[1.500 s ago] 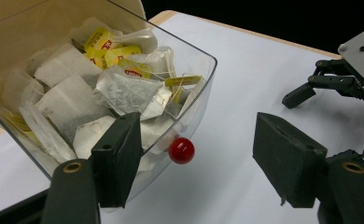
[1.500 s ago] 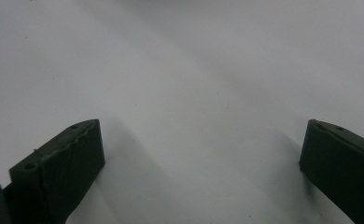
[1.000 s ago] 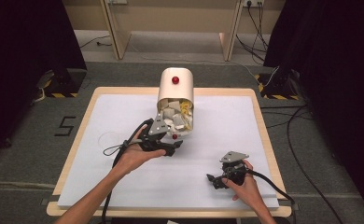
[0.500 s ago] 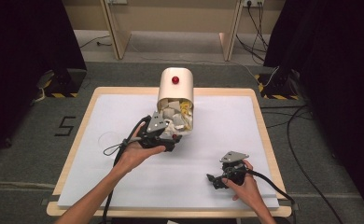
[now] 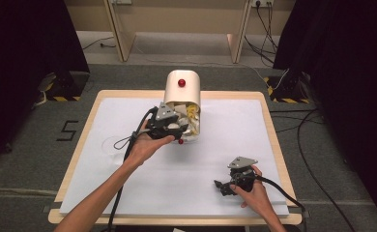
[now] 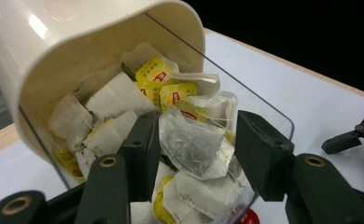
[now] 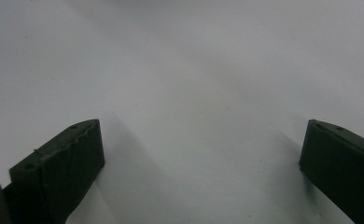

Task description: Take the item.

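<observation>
The right gripper (image 7: 201, 158) points down at a plain white table surface (image 7: 199, 70), and its 2 black jaws rise from the bottom corners of the right gripper view, spread wide apart with nothing between them. The jaw at the left is angled inward, its top edge slightly jagged, with small holes near the upper corner and the lower edge. The jaw at the right is cut off by the frame's edge. Each jaw throws a soft grey shadow on the surface, which is bare and evenly lit between them.
</observation>
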{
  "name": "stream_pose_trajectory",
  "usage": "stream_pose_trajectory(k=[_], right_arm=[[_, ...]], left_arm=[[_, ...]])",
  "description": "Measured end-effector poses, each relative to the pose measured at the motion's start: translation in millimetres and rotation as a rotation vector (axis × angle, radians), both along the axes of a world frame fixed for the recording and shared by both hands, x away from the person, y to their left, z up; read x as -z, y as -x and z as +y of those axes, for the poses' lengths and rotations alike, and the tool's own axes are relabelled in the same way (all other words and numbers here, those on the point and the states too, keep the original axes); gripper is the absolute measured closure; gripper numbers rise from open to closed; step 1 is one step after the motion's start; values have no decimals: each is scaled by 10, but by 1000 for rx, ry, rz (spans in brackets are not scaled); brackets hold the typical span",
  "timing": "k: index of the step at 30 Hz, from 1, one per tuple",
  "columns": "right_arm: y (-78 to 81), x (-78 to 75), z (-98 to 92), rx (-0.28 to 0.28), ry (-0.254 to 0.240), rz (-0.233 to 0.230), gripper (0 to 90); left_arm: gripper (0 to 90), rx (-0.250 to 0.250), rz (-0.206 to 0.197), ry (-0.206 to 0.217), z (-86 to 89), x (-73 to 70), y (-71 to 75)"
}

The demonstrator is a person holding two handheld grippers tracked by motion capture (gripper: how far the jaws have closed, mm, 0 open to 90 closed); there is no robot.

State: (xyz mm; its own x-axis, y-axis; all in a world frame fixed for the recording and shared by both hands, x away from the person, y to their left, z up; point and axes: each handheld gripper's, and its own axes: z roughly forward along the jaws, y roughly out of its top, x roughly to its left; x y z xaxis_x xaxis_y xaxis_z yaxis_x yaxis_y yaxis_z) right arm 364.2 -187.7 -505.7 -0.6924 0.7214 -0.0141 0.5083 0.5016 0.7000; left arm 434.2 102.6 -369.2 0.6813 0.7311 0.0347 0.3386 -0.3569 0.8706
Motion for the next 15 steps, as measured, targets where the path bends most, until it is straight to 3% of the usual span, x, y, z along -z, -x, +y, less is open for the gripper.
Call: stream_pose_trajectory(k=[7,10,11,14,15], right_arm=[[0,0,0,0,0,0,4],[0,0,0,0,0,0,4],[0,0,0,0,0,0,5],[1,0,0,0,0,0,4],[0,0,0,0,0,-1,4]], left_arm=[[526,-9,57,-44,-96,99,-145],[581,1,78,-53,-112,132,-182],[643,0,79,-55,-113,136,-191],[696,23,54,-88,-101,136,-235],[717,6,72,-72,-124,148,-211]])
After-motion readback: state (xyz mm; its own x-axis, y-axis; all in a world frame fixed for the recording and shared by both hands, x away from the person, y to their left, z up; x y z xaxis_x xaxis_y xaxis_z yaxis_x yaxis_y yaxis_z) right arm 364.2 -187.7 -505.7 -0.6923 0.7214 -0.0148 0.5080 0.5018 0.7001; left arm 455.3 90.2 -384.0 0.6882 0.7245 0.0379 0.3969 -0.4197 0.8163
